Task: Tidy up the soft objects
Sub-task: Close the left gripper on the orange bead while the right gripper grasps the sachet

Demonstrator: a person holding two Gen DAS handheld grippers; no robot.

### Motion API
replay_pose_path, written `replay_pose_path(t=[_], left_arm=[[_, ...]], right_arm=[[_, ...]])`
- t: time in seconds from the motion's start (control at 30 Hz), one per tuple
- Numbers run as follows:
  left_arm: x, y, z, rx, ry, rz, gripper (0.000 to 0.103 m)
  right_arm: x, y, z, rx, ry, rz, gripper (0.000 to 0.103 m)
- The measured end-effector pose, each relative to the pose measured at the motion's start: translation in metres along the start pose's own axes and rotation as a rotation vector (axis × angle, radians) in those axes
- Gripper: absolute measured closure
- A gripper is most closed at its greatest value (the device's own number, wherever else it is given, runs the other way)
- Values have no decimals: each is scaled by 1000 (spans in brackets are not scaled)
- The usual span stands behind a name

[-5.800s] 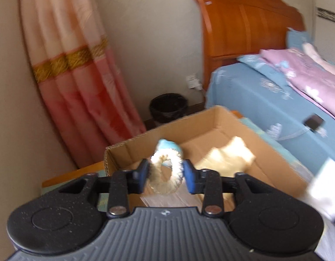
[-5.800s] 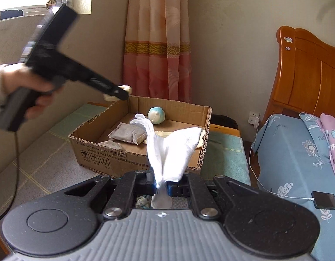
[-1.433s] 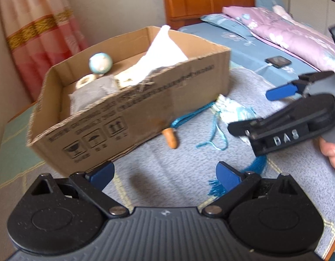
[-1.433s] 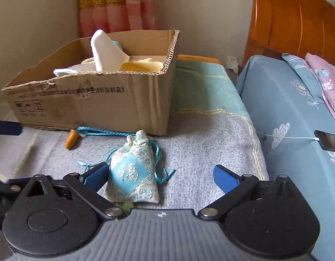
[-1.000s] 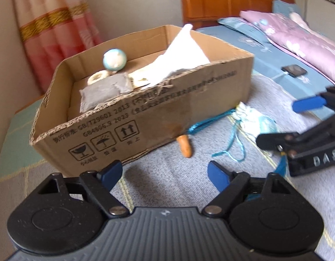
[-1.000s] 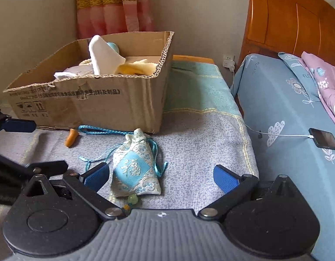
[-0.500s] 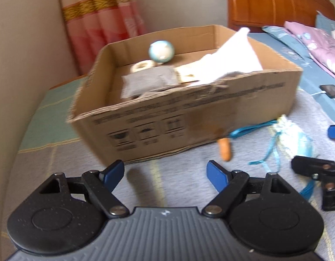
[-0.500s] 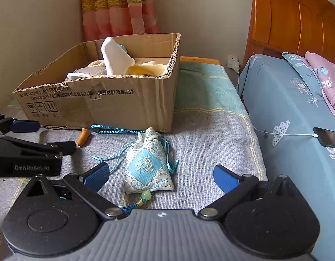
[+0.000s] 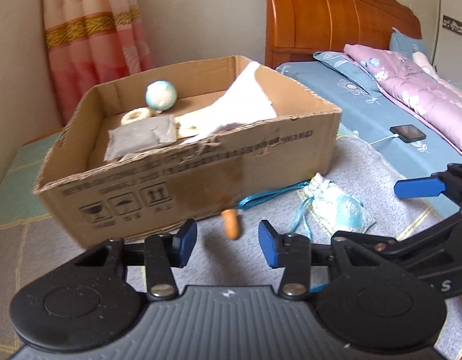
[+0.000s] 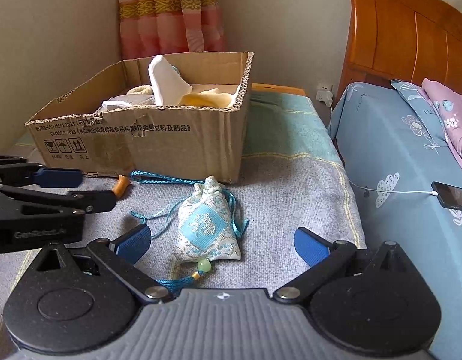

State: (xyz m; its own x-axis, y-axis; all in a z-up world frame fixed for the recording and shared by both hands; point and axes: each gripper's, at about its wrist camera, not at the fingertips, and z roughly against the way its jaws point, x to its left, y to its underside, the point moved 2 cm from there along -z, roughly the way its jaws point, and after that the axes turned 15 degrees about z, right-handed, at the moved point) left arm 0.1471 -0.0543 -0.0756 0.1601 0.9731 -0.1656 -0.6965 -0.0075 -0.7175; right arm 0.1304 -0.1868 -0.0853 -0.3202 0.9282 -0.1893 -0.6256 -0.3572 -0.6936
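Closing on nothing, your left gripper (image 9: 227, 244) sits left of the pale-blue embroidered drawstring pouch (image 10: 205, 228), which lies on the grey blanket (image 10: 291, 210) lengthwise between your spread right gripper (image 10: 221, 244) pads, the nearer tool.

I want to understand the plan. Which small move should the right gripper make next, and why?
Probably lower the right gripper and close on the blue sachet. Its jaws stand open around the sachet, which lies on the mat outside the cardboard box.
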Motion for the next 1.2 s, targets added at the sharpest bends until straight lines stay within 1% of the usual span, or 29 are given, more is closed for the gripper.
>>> replay_pose_path(t=[0.03, 0.13, 0.3, 0.37, 0.4, 0.43, 0.53, 0.67, 0.8, 0.87, 0.97, 1.03, 1.07, 1.17, 1.2], left_arm=[[-1, 0, -3, 4, -2, 1, 65], [-3, 1, -12, 23, -5, 8, 73], [-3, 1, -16, -1, -6, 18, 78], [-2, 0, -17, -2, -1, 25, 84], [-2, 0, -17, -3, 0, 25, 90], [-2, 0, -17, -5, 0, 24, 92], [-3, 1, -17, -9, 5, 15, 95], [2, 1, -15, -7, 5, 18, 95], [11, 1, -12, -3, -4, 27, 95], [15, 2, -10, -1, -6, 32, 95], [17, 2, -8, 0, -10, 33, 95], [18, 2, -8, 2, -6, 34, 95], [18, 2, -8, 2, -4, 33, 95], [17, 3, -8, 2, 0, 23, 95], [17, 2, -8, 2, 3, 19, 95]], right_arm=[[-1, 0, 0, -1, -1, -1, 0], [-3, 1, 0, -7, -8, -5, 0], [-5, 2, 0, -25, -32, -1, 0], [-4, 2, -1, -31, -41, 7, 0], [-3, 2, -1, -33, -42, 11, 0], [-3, 2, -1, -35, -45, 17, 0], [-3, 2, -1, -40, -52, 26, 0], [-1, 3, -4, -42, -65, 45, 0], [3, 2, -10, -46, -80, 79, 3], [4, 2, -15, -48, -88, 85, 10], [8, -3, -21, -57, -48, 118, 18], [11, -6, -23, -58, -25, 144, 26], [13, -8, -23, -58, -27, 150, 28], [18, -10, -23, -59, -26, 169, 40], [19, -11, -22, -59, -28, 170, 48]])
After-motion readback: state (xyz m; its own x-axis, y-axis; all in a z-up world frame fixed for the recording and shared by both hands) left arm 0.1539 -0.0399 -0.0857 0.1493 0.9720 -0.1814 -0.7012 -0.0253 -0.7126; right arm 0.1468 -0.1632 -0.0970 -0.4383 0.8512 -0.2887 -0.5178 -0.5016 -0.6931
